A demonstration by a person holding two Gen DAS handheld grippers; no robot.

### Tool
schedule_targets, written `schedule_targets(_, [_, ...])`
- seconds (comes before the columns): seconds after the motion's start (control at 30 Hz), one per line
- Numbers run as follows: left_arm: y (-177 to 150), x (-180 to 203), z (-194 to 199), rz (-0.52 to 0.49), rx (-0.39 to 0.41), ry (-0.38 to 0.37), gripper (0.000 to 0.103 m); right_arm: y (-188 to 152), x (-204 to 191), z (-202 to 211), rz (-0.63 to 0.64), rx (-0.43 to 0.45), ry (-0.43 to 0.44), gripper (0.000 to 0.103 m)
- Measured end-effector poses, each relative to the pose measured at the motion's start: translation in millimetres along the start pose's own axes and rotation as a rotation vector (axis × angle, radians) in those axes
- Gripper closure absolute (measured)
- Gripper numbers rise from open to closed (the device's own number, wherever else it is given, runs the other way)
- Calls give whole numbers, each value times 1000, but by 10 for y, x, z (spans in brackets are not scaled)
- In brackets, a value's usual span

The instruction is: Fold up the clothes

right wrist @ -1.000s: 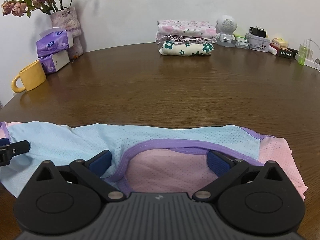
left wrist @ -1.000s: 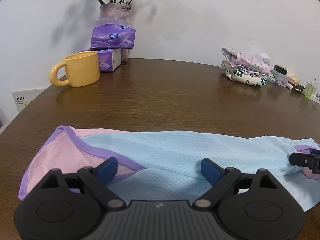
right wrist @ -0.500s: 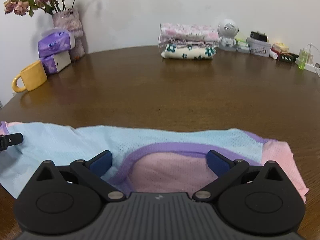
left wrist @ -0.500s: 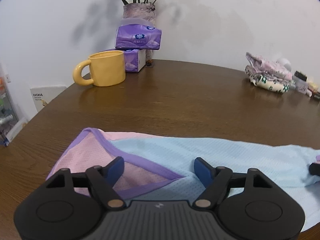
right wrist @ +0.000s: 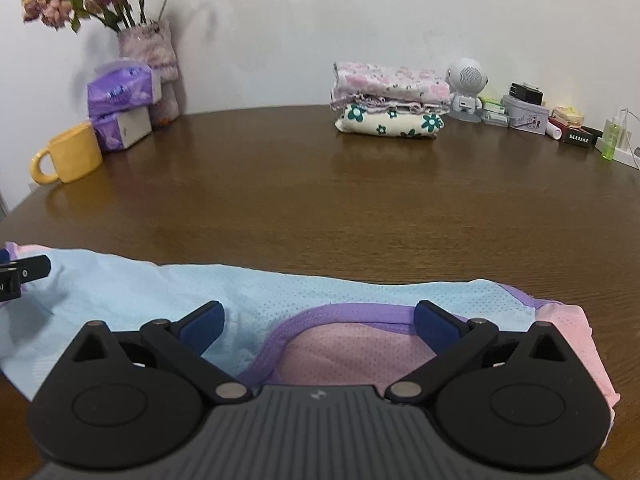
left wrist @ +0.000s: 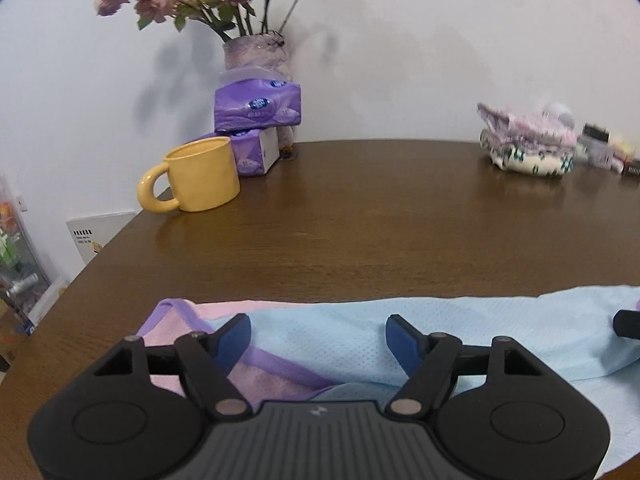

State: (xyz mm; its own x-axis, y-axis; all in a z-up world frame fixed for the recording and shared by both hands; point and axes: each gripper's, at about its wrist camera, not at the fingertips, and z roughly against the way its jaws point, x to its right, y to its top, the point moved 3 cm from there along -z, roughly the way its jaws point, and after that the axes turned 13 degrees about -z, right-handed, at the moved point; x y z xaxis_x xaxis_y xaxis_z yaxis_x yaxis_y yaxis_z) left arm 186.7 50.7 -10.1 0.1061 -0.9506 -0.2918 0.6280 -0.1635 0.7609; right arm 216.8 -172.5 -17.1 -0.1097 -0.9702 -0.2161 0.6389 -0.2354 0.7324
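Brown table — mesh garment, left tool spread — labels unreadable.

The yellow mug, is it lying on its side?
No, the yellow mug stands upright on the wooden table, beside the purple tissue packs.

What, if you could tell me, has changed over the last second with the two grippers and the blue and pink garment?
The left gripper has swung left: the yellow ceramic mug and purple tissue packs slid rightward in its view. The right gripper shifted only slightly. Nothing was grasped or released; both stay open over the light-blue and pink mesh garment, which still lies flat on the brown wooden table. The folded floral clothes are unmoved.
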Motion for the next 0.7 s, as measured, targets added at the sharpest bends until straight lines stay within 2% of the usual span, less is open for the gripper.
schedule_targets(0.1, [-34,-23,-82,10,-44,8,33,5,-17,-15,8,3,-7,0])
schedule_targets(0.27, [-76,-180,-97,50,-62,19,33,14,-3,-30,6,-1,-8,0])
schedule_targets(0.43, [10,-274,-7,86,26,-27,35,99,-13,42,-39,33,46,0])
schedule_targets(0.53, [88,-229,-66,68,12,-31,35,176,-101,-32,-24,27,8,0])
schedule_targets(0.6, [102,-209,-146,61,-5,-42,40,192,-153,-113,-5,16,-24,0])
schedule_targets(0.67, [90,-221,-228,69,-22,-53,53,177,-183,-178,6,1,-32,0])
schedule_targets(0.7, [78,-237,-262,77,-28,-59,56,168,-196,-209,11,-6,-34,0])
